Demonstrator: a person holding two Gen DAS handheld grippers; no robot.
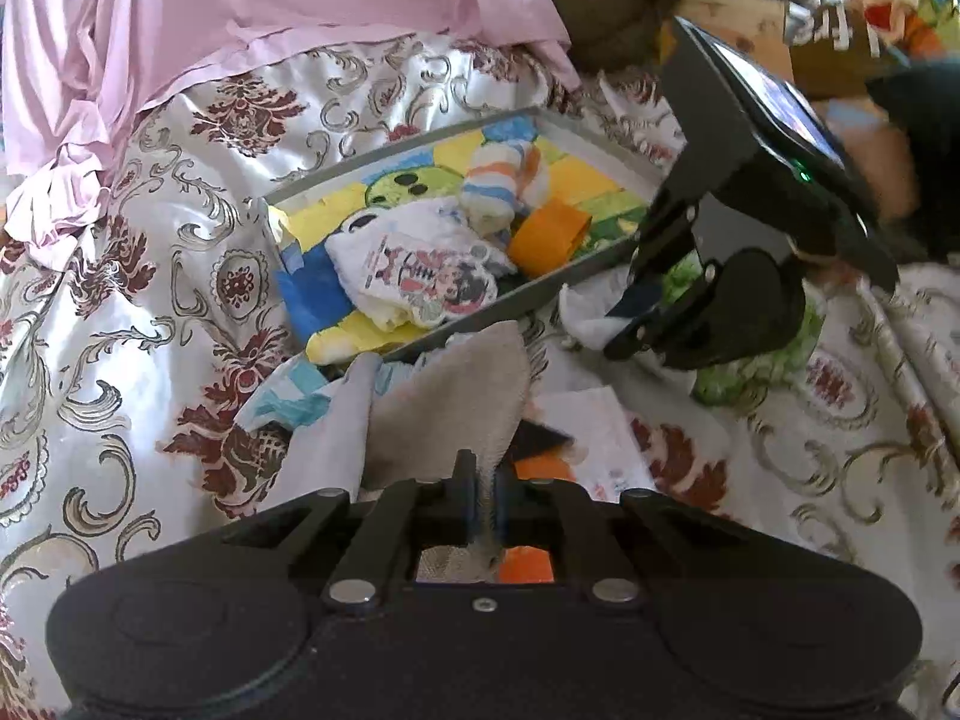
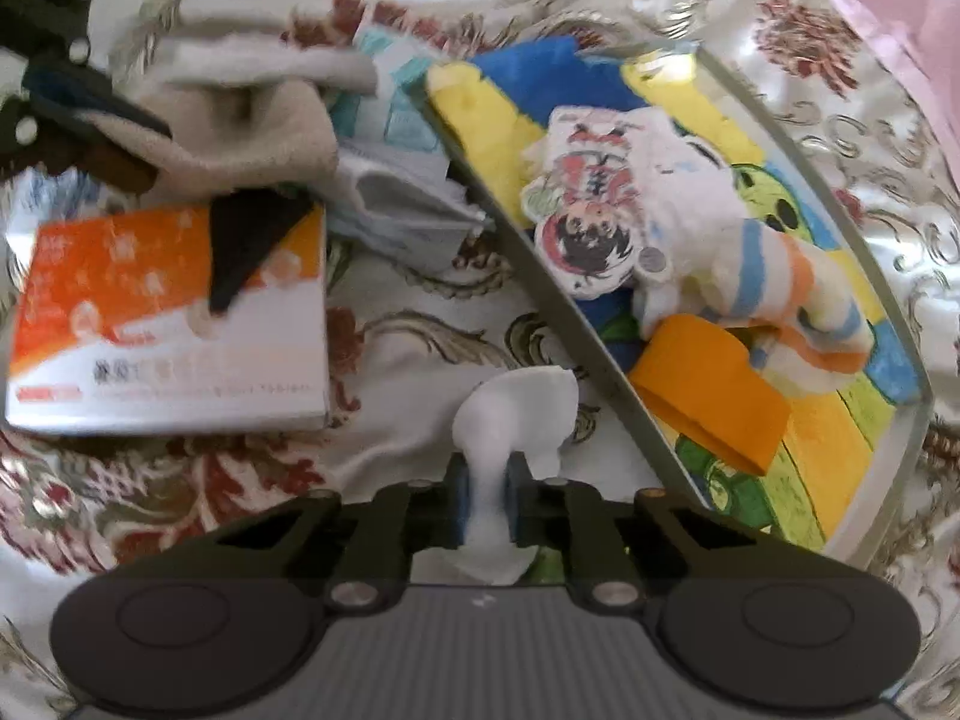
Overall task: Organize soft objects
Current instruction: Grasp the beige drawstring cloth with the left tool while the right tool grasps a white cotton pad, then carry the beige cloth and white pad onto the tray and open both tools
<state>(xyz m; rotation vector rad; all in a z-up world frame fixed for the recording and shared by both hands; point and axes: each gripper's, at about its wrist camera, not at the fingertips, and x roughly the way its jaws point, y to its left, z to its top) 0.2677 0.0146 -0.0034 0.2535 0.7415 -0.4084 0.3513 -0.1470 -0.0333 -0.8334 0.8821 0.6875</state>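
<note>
Beige cloth [image 1: 450,402] is pinched between the pressed-together fingers of the left gripper [image 1: 480,480], at the near edge of a shallow grey tray [image 1: 420,138] set on a bedspread [image 1: 120,312] with a red and gold floral pattern. White tissue-like cloth [image 2: 510,414] is pinched in the right gripper [image 2: 486,498], its jaws closed on a narrow fold, just near of the tray's near-left rim. Inside the tray, on a bright cartoon-print liner, a white cloth with a cartoon character print [image 1: 420,270], a rolled striped sock [image 1: 498,186] in orange, blue and white, and an orange band [image 1: 549,234] are seen, lying close together. An orange and white box [image 2: 168,324] is seen flat on the bedspread to the left of the tray in the right wrist view, with a dark triangular piece on its far edge. Light blue and grey cloths [image 2: 396,204] are bunched between box and tray. Pink fabric [image 1: 240,12] is draped at the far left. A green patterned item [image 1: 762,360] is partly hidden behind the right gripper.
</note>
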